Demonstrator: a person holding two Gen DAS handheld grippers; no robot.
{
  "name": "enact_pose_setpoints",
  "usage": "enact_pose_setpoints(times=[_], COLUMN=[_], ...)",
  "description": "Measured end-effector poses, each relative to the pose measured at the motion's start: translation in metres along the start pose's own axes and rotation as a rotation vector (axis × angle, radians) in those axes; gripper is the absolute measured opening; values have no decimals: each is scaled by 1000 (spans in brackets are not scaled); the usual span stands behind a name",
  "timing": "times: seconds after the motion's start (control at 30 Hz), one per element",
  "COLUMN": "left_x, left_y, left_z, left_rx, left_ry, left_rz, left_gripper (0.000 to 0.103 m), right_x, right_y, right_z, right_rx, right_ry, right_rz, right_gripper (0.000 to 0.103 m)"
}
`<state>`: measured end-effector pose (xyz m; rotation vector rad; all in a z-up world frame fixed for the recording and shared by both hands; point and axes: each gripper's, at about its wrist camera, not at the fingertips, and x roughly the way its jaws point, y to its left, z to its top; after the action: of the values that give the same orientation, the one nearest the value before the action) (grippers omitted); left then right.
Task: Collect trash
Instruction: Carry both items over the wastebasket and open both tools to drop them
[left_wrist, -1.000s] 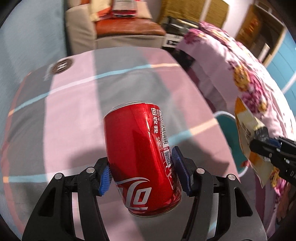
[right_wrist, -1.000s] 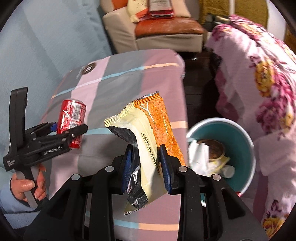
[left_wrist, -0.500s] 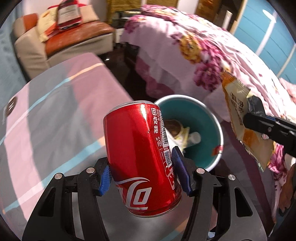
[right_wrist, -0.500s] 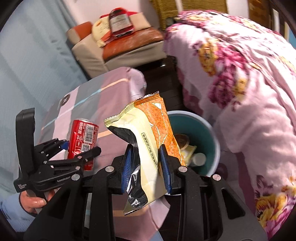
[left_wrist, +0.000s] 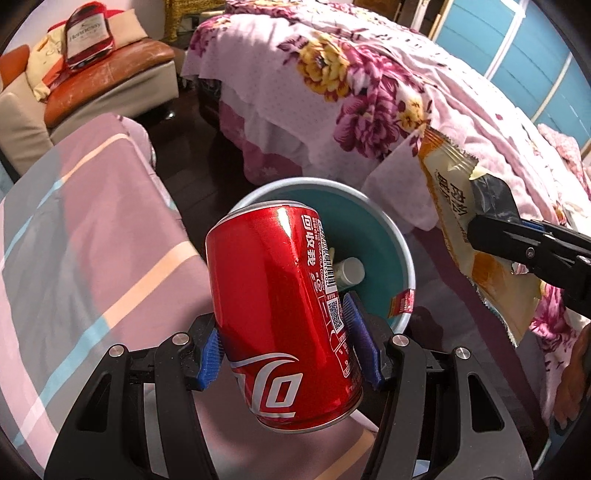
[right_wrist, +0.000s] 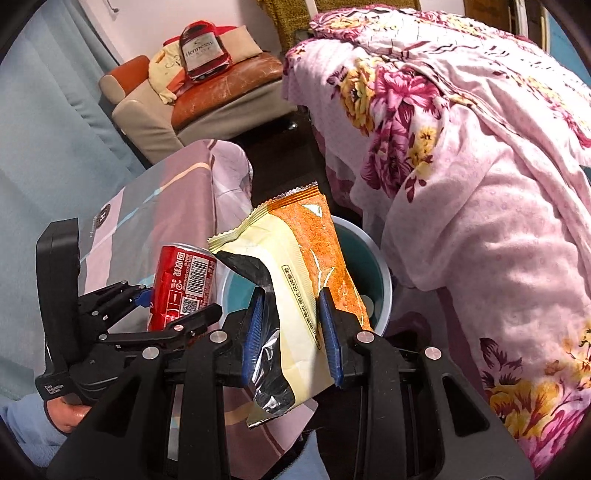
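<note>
My left gripper (left_wrist: 288, 343) is shut on a red soda can (left_wrist: 280, 306), held slightly tilted just in front of a teal trash bin (left_wrist: 384, 236) on the floor. The bin holds a small white bottle (left_wrist: 349, 271) and other scraps. My right gripper (right_wrist: 291, 325) is shut on an orange and cream snack wrapper (right_wrist: 299, 266), which hangs over the same bin (right_wrist: 382, 275). In the left wrist view the wrapper (left_wrist: 454, 206) and the right gripper (left_wrist: 524, 247) show at the right. The can (right_wrist: 183, 286) and the left gripper (right_wrist: 162, 306) appear at the left of the right wrist view.
A low table with a pink and grey striped cloth (left_wrist: 74, 240) lies to the left of the bin. A bed under a floral pink cover (left_wrist: 369, 74) fills the right. A sofa seat with a large red bottle-shaped pack (right_wrist: 203, 48) stands at the back.
Both grippers swung from above the striped table over to the bin, carrying the can and the wrapper. The bin now sits close behind both items. Neither grip changed.
</note>
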<state>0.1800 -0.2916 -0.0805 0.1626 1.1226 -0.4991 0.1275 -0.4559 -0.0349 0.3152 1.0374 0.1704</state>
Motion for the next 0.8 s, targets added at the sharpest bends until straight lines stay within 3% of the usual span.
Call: enact_pose_setpoints(times=[0.6, 0.73, 0.8], left_x=[30, 27, 22], left_y=[-16, -15, -13], left_z=[4, 6, 6], left_rx=[52, 50, 52], left_ry=[43, 23, 0], left_rz=[-63, -25, 11], left_gripper=[62, 92, 94], right_x=[12, 14, 14], right_y=[-27, -28, -27], right_z=[9, 11, 12], right_rx=[84, 84, 85], right_ry=[13, 18, 18], right_rz=[-30, -34, -35], right_gripper=[29, 29, 30])
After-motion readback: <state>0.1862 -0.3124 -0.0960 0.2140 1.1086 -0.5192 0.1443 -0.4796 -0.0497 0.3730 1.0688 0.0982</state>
